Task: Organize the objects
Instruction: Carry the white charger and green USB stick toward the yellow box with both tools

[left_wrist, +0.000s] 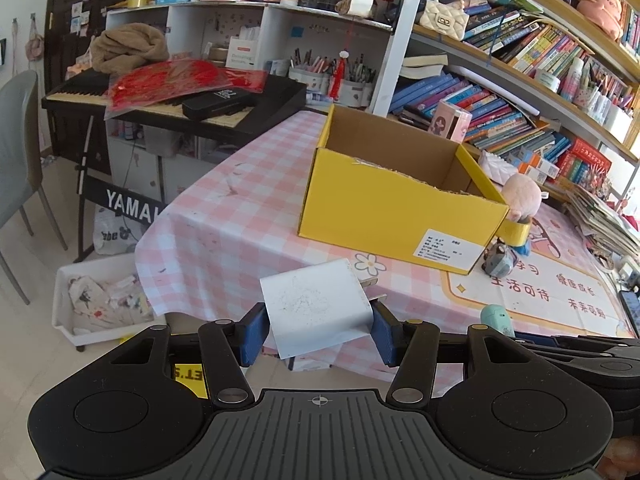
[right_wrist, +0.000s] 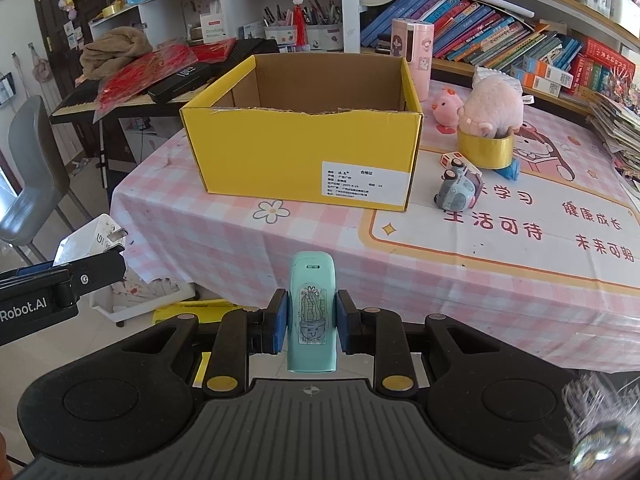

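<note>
1. Clamped between the blue pads of the left gripper [left_wrist: 320, 330] was a white wall charger [left_wrist: 316, 306], its metal prongs pointing right, held in the air off the near left corner of the table [left_wrist: 240, 208].
2. Gripped by the right gripper [right_wrist: 311, 324] was a slim mint-green device [right_wrist: 311, 312] with a cactus sticker, standing upright between the jaws, just in front of the table's near edge.
3. From the right wrist view, the left gripper and its charger showed at the far left, well apart from the mint device.
4. Beyond both, an open yellow cardboard box [right_wrist: 304, 152] sat on the pink checked tablecloth, its inside bare as far as could be seen, a white label on its near face.
5. Right of the box stood a roll of gold tape [right_wrist: 485, 150] with a pink plush pig [right_wrist: 494, 110] on top, a small pink chick toy [right_wrist: 445, 109] behind, and a grey toy car [right_wrist: 458, 192] nearer.
6. Far behind ran crowded bookshelves [right_wrist: 500, 36]; at far left a keyboard [right_wrist: 120, 96] held red packets.
</note>
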